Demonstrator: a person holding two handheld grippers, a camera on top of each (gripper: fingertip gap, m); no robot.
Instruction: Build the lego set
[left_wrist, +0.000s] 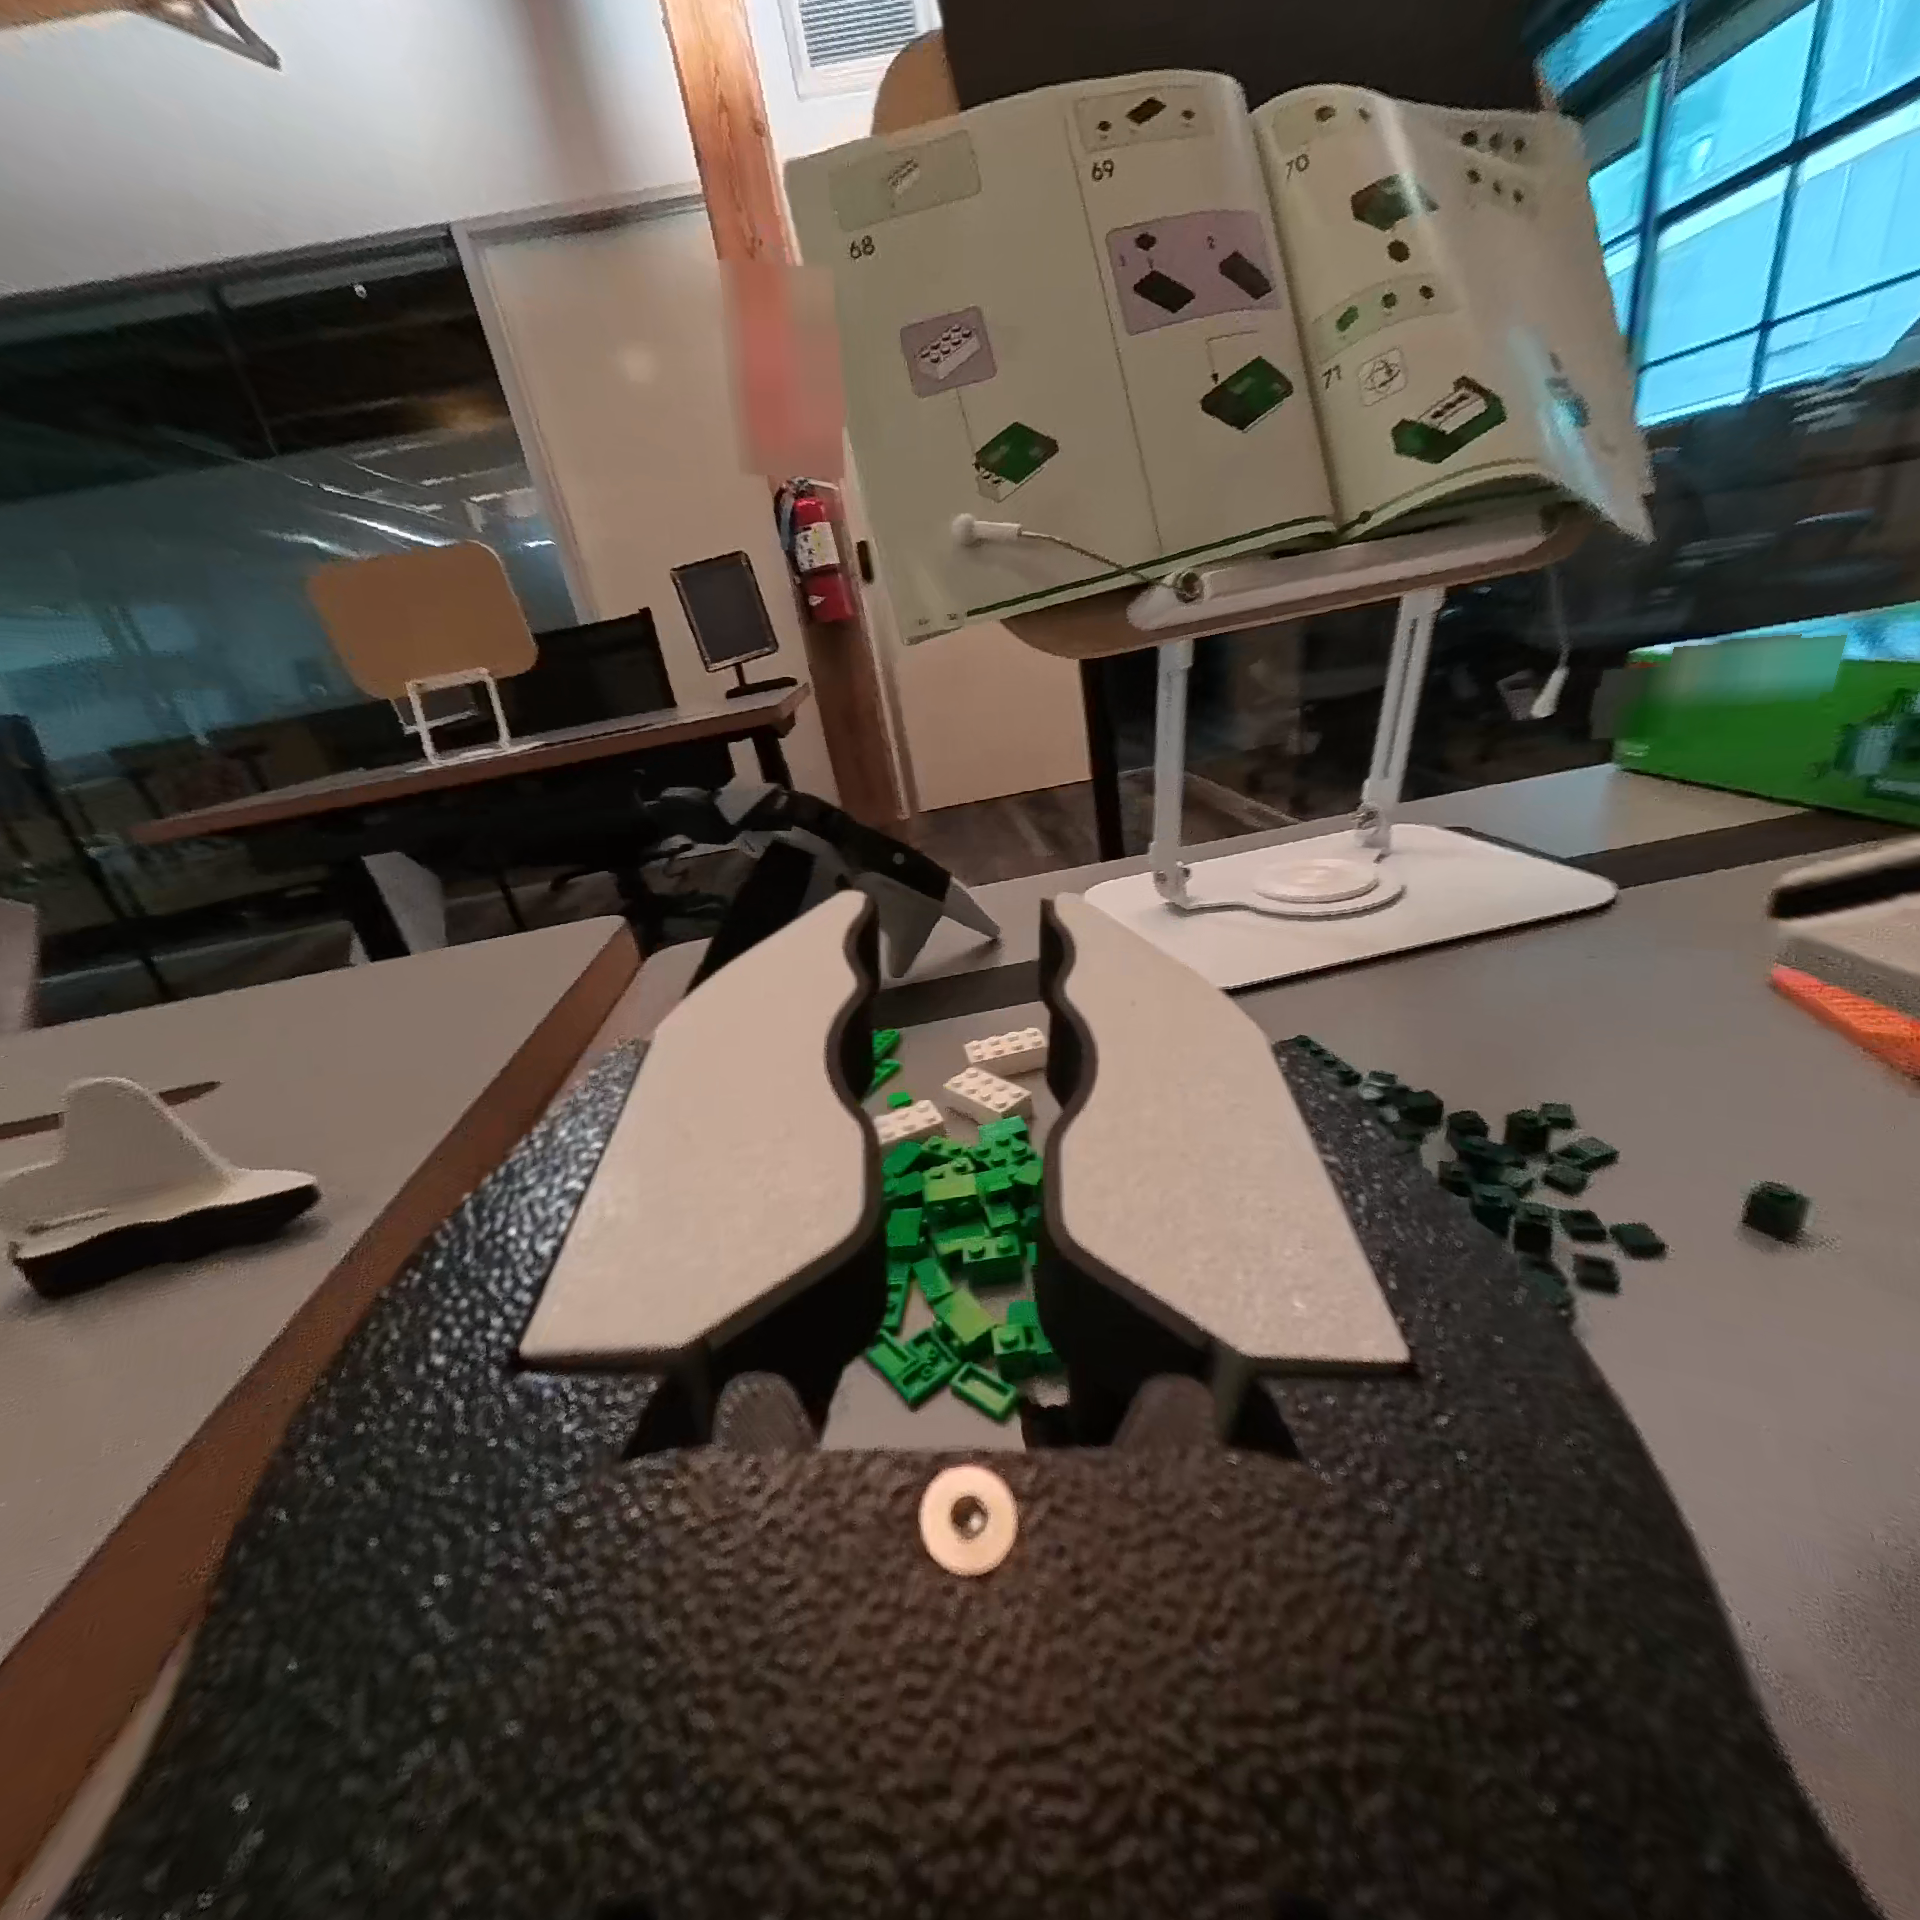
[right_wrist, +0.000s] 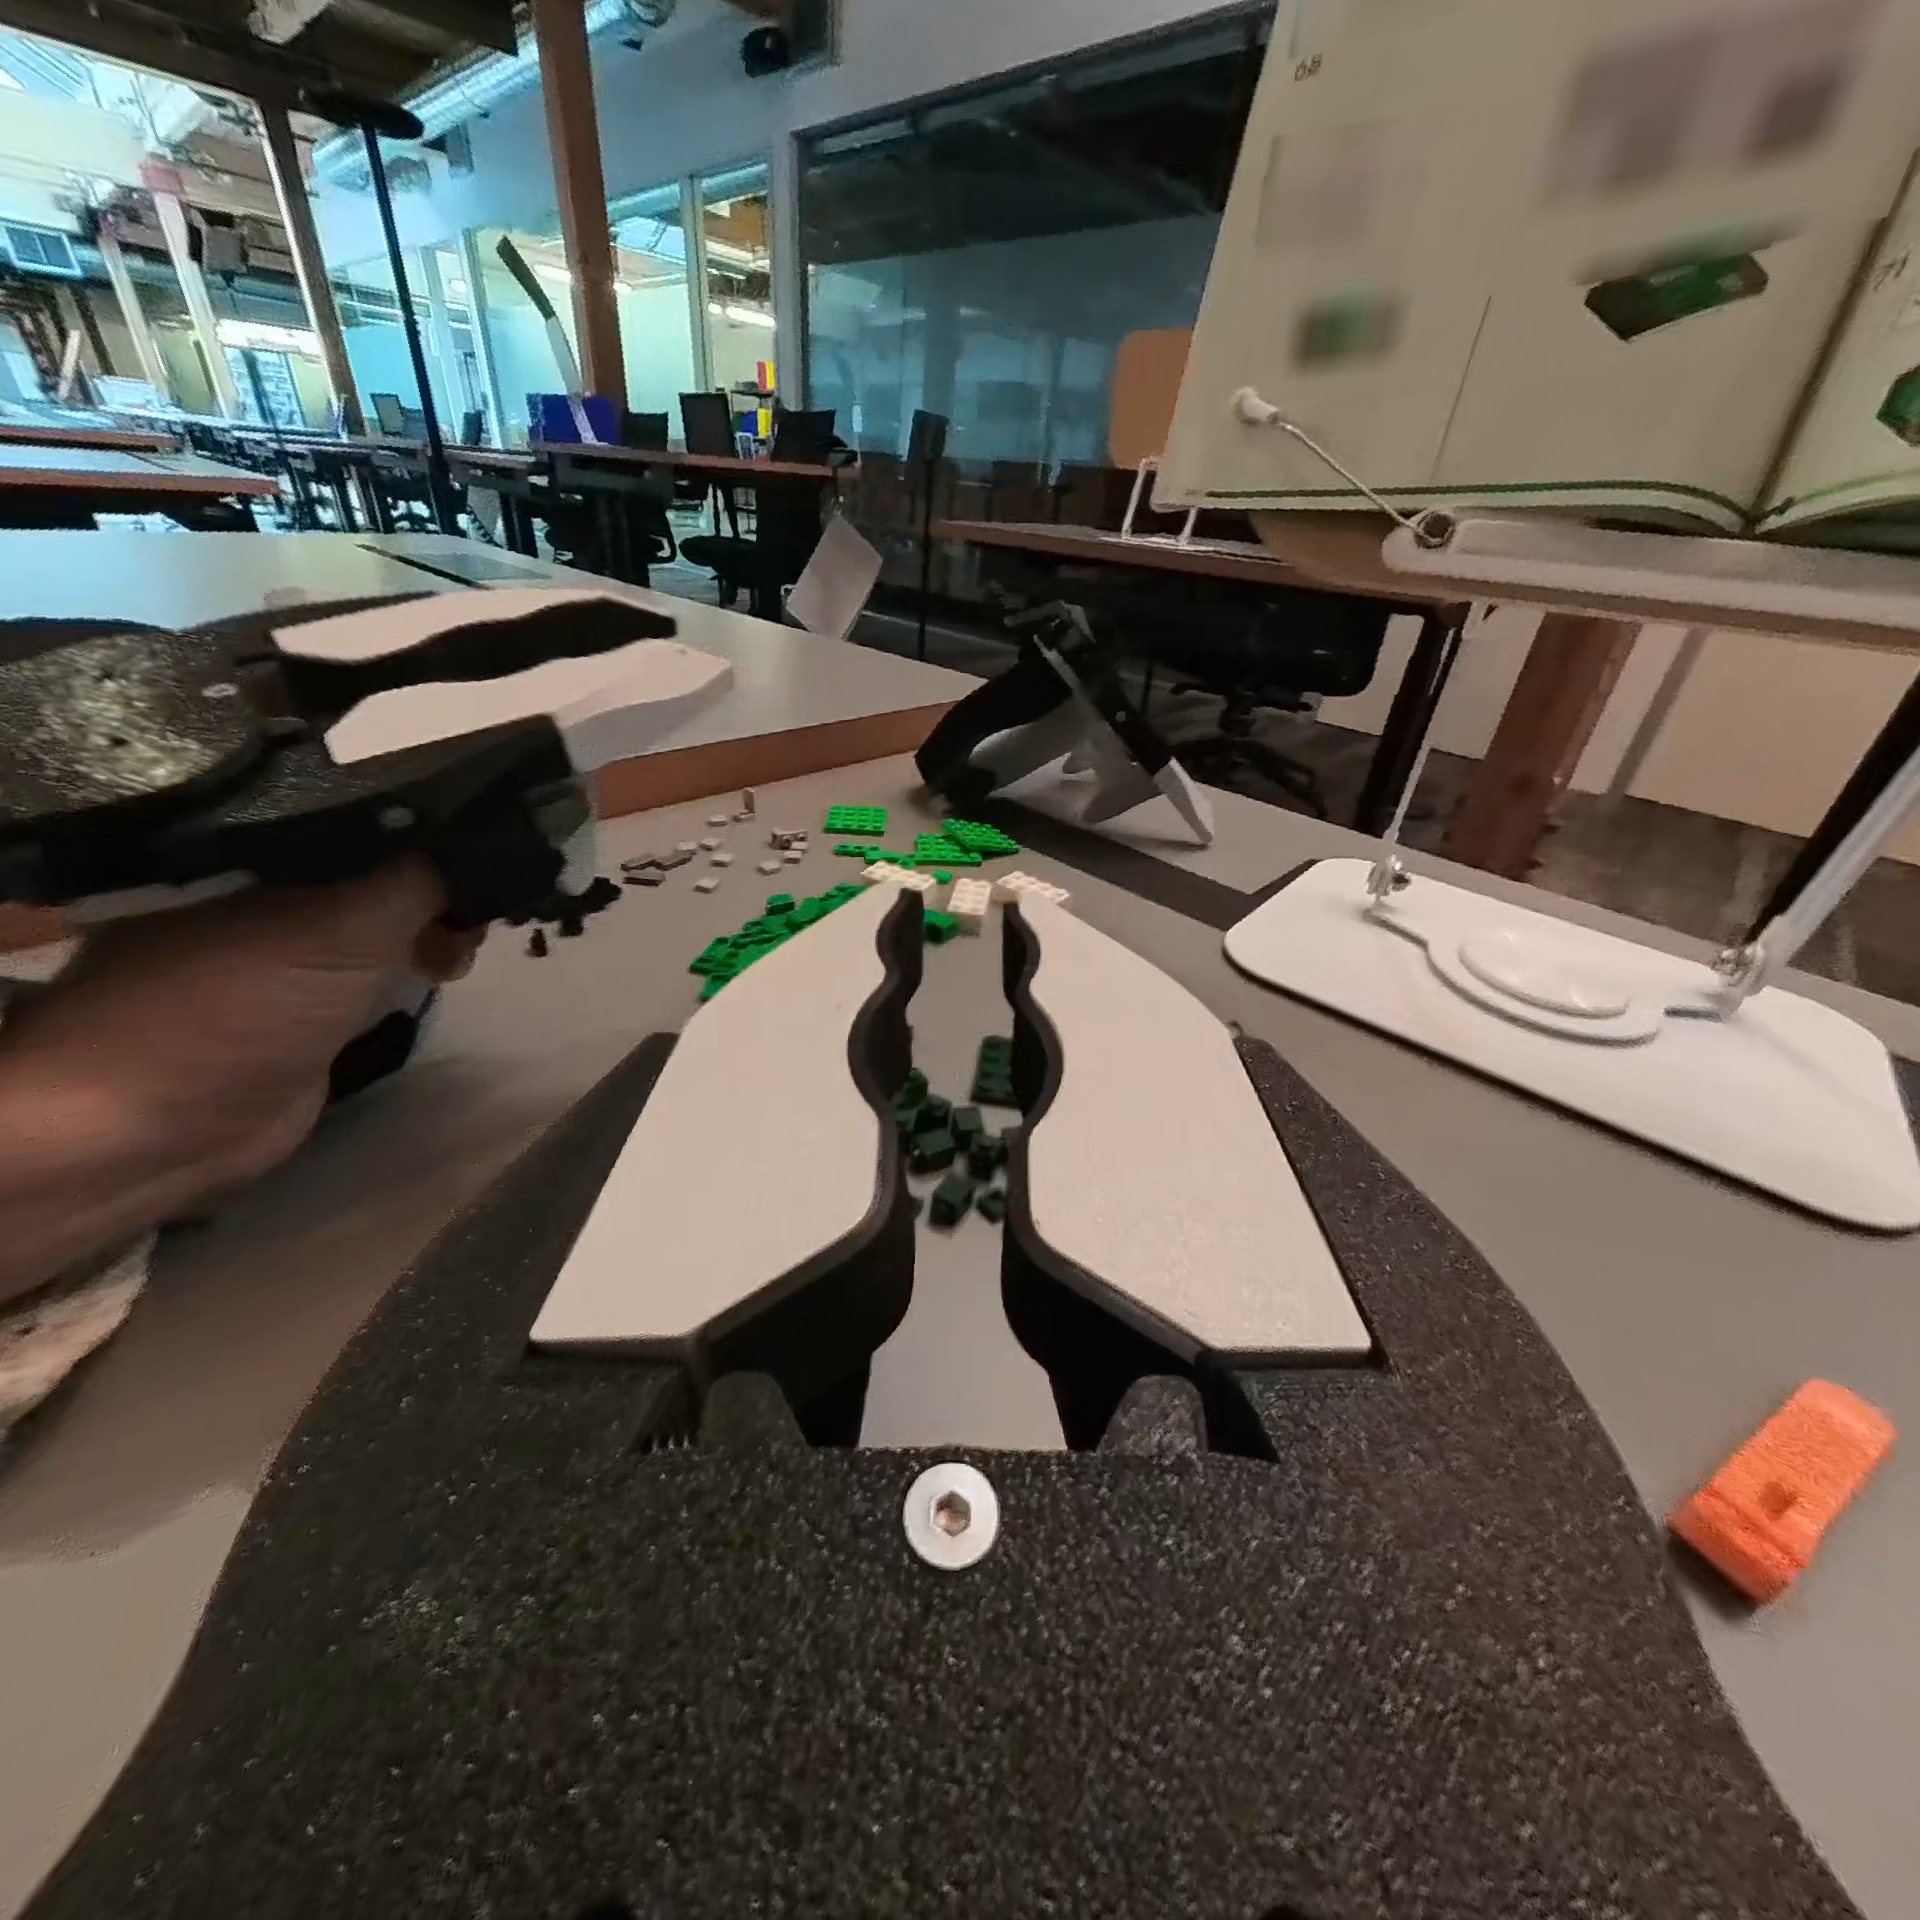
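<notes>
- Office space with glass walls and rows of desks lies behind a grey surface (left_wrist: 1558, 1558) strewn with loose lego; nothing on it looks assembled yet, so I judge the build is at the picking stage.
- Nearest, the left gripper (left_wrist: 961, 1039) hovers over the bright green pieces (left_wrist: 961, 1226), its fingers parted by a narrow gap and holding nothing. Many small parts lie jumbled between the fingers, so closing here could pinch two at once or flick neighbours away.
- The right gripper (right_wrist: 961, 935) is likewise empty, fingers narrowly apart, with the dark green pieces (right_wrist: 951, 1132) between them. These tiny parts lie low on the dark surface; a grip from above could slip off or scatter them.
- Just beyond both sets of fingertips lie three white bricks (left_wrist: 987, 1086); the open instruction book (left_wrist: 1195, 332) pictures a white brick, so that is probably the part wanted. Reaching across the green pile could drag pieces along.
- Both grippers point towards the same patch, the left one just left of the right fingers, so they could collide.
- An orange block (right_wrist: 1782, 1496) to the right of the right fingers could be knocked by a sideways sweep.
- Farther ahead, the white book stand (left_wrist: 1351, 894) could be struck if a reach overshoots, which might shake the book.
</notes>
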